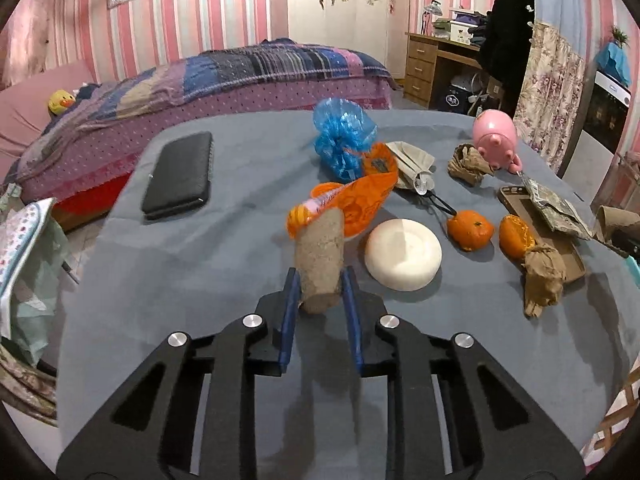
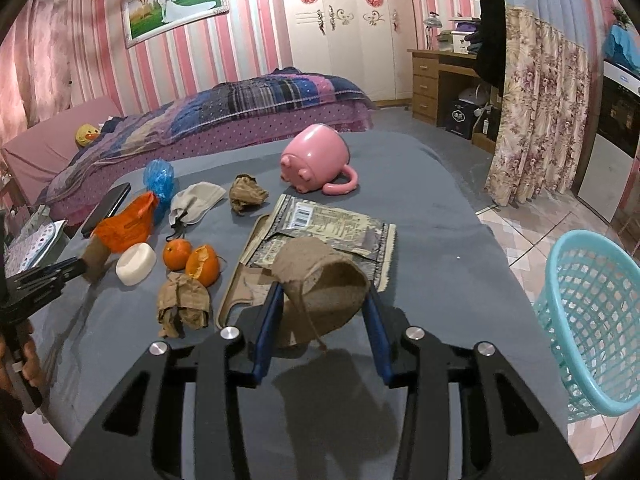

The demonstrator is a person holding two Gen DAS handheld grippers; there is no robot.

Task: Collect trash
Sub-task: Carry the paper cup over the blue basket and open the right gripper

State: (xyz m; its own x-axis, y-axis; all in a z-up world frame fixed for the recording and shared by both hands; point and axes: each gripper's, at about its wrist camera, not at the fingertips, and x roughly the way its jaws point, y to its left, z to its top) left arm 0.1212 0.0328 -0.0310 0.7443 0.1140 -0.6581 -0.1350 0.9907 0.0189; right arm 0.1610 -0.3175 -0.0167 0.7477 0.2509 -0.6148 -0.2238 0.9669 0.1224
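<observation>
left claw (image 1: pixel 319 278) grips our cardboard tube (image 1: pixel 320 258) | right claw (image 2: pixel 323 300) clamps torn tube (image 2: pixel 324 276) | both lifted off tabletop (image 2: pixel 440 240), we judge, bound for basket (image 2: pixel 592 320)

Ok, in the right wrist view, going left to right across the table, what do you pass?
Black phone → orange plastic bag → white soap bar → whole orange → peeled orange → pink pig mug → off the table, turquoise basket.
</observation>
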